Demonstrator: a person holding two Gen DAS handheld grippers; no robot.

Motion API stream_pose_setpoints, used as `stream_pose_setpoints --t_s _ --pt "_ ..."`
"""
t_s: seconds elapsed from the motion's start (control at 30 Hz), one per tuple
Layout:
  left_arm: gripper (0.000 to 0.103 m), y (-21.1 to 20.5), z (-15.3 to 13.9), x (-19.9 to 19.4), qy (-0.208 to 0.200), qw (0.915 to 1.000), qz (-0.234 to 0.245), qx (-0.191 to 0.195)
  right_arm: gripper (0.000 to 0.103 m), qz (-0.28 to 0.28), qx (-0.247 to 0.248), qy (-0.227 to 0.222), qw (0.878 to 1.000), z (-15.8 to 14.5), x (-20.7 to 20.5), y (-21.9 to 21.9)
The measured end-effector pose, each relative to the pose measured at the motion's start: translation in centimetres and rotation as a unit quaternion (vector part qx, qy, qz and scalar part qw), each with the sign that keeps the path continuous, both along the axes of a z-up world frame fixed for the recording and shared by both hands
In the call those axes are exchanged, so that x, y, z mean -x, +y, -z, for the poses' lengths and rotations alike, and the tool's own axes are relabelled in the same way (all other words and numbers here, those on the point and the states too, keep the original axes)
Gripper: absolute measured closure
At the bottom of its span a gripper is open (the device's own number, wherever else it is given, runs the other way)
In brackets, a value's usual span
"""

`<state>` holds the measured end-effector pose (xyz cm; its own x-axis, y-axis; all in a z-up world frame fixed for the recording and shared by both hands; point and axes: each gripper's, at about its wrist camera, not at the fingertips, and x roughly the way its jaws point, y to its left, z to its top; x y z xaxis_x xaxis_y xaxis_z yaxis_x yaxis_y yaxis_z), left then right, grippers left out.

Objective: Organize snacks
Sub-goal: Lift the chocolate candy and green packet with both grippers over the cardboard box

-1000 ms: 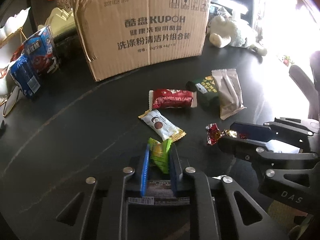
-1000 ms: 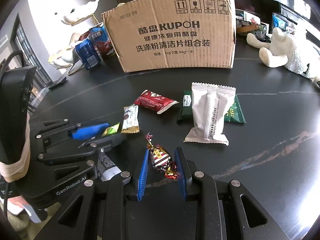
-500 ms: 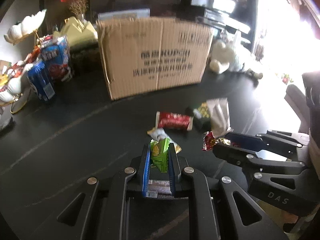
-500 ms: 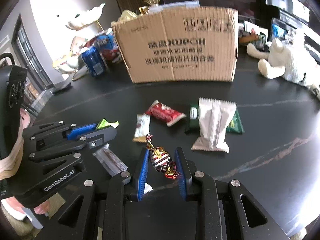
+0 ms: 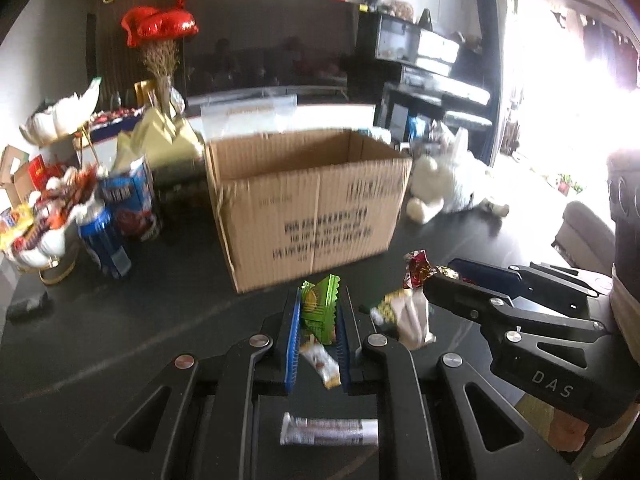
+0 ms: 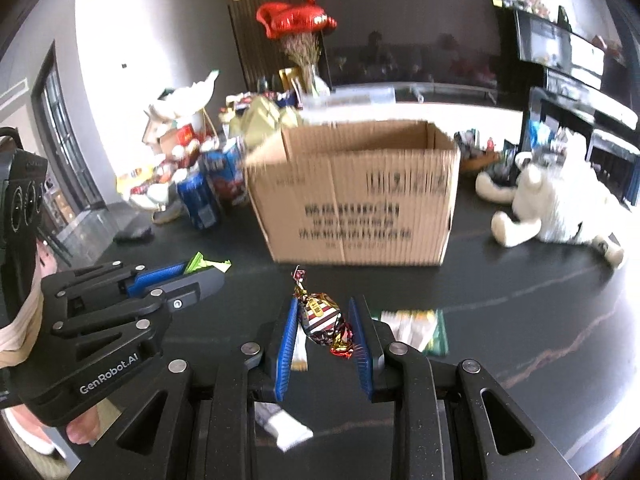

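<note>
Left gripper (image 5: pixel 318 316): you are clamping the green packet (image 5: pixel 319 309), tilting down toward the cardboard box (image 5: pixel 312 208).
Right gripper (image 6: pixel 324 328): you are pinching the wrapped candy (image 6: pixel 322 318), tilting down likewise.

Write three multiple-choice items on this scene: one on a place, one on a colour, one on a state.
1. Where is the white plush toy?
A. inside the cardboard box
B. on the table right of the cardboard box
C. in a hand-held gripper

2. What colour is the wrapper held by the left hand-held gripper?
A. green
B. blue
C. white

3. What state is the right hand-held gripper in?
A. open, holding nothing
B. shut on the foil-wrapped candy
C. out of view

Answers: 1 B, it lies beside the box; 2 A, the green snack packet is between the pads; 3 B, both pads press the candy.
</note>
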<state>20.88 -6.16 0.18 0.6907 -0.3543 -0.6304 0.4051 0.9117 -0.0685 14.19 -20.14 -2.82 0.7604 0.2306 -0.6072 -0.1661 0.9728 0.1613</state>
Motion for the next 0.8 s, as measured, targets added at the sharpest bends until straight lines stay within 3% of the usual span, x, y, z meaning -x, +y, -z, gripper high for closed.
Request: stream_pose_setpoints --t_s 0.4,0.8 --pt "0.086 -0.3 -5.3 -4.2 -0.026 0.9993 -0.014 0.022 0.075 0.007 -0.011 -0.04 0.999 -5.2 -3.6 -0.8" --pt "0.087 -1.1 -6.8 -9.6 -0.02 0.9991 -0.027 0.027 0.075 0.002 0.008 -0.046 0.999 -7.2 -9.1 -1.6"
